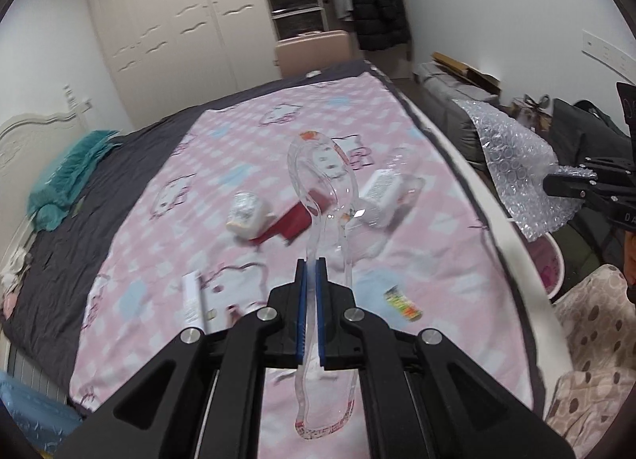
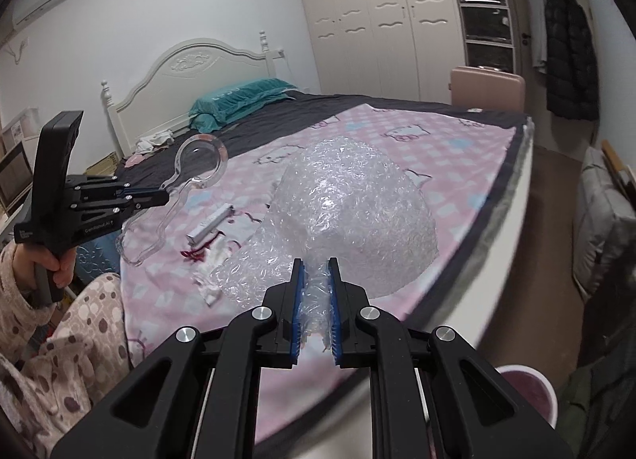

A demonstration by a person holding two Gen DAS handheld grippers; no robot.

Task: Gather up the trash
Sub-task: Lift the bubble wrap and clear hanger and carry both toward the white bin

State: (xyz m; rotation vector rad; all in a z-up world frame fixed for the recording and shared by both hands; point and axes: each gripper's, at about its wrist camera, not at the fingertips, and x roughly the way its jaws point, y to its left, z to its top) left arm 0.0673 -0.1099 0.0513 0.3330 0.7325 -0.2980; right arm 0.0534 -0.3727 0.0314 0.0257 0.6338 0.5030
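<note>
My left gripper (image 1: 311, 262) is shut on a clear plastic blister shell (image 1: 318, 180) and holds it above the pink bed cover; it also shows in the right wrist view (image 2: 159, 196) with the shell (image 2: 198, 152). My right gripper (image 2: 316, 262) is shut on a sheet of bubble wrap (image 2: 349, 212), held over the bed's edge; it also shows in the left wrist view (image 1: 556, 180) with the wrap (image 1: 512, 156). On the bed lie a white jar (image 1: 244, 214), a red packet (image 1: 288, 222), a clear bottle (image 1: 385, 192), a white box (image 1: 192, 300) and a small wrapper (image 1: 403, 302).
A pink bin (image 1: 550, 264) stands on the floor beside the bed; its rim shows in the right wrist view (image 2: 528, 395). The pink cover (image 1: 198, 228) lies on a dark sheet (image 1: 79, 196). A teal pillow (image 2: 238, 101), a headboard, wardrobes and a pink suitcase (image 2: 487, 87) stand beyond.
</note>
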